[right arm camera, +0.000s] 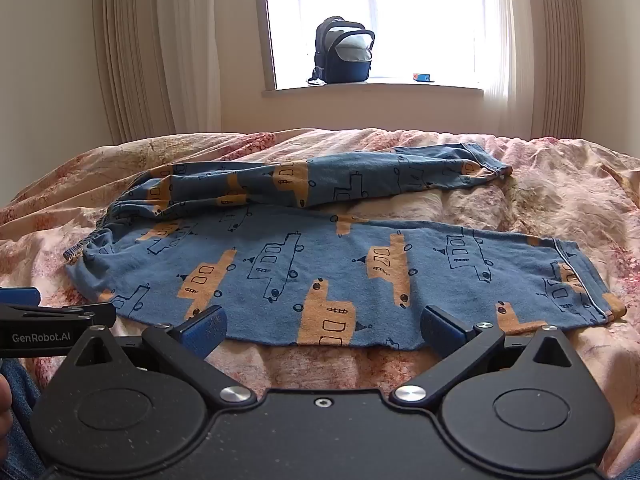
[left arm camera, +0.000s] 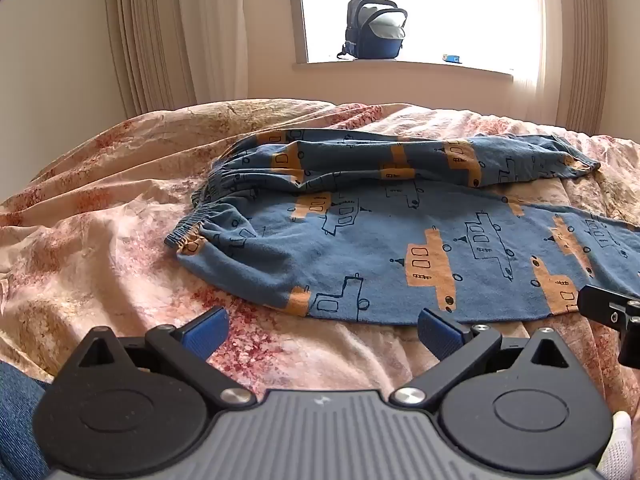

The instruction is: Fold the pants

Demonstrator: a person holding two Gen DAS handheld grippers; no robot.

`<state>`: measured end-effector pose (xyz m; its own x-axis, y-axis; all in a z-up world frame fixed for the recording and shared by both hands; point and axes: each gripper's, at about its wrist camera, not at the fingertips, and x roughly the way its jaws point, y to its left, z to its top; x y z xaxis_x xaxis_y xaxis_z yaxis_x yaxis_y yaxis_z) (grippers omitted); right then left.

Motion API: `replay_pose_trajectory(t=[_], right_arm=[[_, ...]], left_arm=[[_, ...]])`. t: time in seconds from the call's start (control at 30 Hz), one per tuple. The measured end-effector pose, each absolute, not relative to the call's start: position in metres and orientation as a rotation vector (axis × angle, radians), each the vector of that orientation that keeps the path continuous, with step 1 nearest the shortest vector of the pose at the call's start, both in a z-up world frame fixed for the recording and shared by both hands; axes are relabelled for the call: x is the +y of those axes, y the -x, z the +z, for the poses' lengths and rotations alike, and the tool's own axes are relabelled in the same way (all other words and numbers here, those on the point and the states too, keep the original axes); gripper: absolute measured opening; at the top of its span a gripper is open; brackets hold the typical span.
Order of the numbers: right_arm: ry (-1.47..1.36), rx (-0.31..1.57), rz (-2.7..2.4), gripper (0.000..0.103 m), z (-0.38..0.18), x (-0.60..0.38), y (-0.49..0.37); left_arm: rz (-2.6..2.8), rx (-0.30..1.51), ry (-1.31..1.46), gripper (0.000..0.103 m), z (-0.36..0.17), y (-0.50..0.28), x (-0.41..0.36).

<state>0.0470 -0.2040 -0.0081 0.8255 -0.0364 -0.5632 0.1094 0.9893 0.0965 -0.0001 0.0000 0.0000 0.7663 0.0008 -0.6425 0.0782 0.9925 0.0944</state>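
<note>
**Pants spread on the bed, both grippers wide and empty**

The pants (right arm camera: 320,264) lie across the bed (right arm camera: 560,184), waistband (left arm camera: 192,228) to the left and cuffs to the right. The near leg lies fairly flat, its lower edge just ahead of both grippers; the far leg (right arm camera: 340,184) is rumpled and angled away, so the two legs part toward the cuffs with bedding showing between them.

The left gripper (left arm camera: 320,332) has its jaws fully apart with nothing between them, hovering over bare bedding just short of the waistband end. The right gripper (right arm camera: 322,330) is likewise spread wide and empty, its fingers at the near leg's lower edge without pinching it.

The cloth looks like thin, soft knit: light, limp, and sure to sag and drag behind whatever point is lifted (a single pinch would likely bunch it). It is neither fragile nor slippery, though the quilt beneath is soft and wrinkled, so a low pinch may catch bedding too. The firmest holds are probably the elastic waistband and the hemmed cuff (right arm camera: 580,280), one gripper on each, to bring one leg over the other.
</note>
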Motion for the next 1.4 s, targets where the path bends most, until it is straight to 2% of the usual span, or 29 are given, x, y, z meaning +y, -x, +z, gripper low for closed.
replay_pose_trajectory(t=[1.4], right_arm=[[-0.130,0.589,-0.081,0.103,-0.0070,-0.2044,-0.0463]], left_arm=[[-0.037,0.696,-0.128,0.103,0.0027,0.0016,0.0009]])
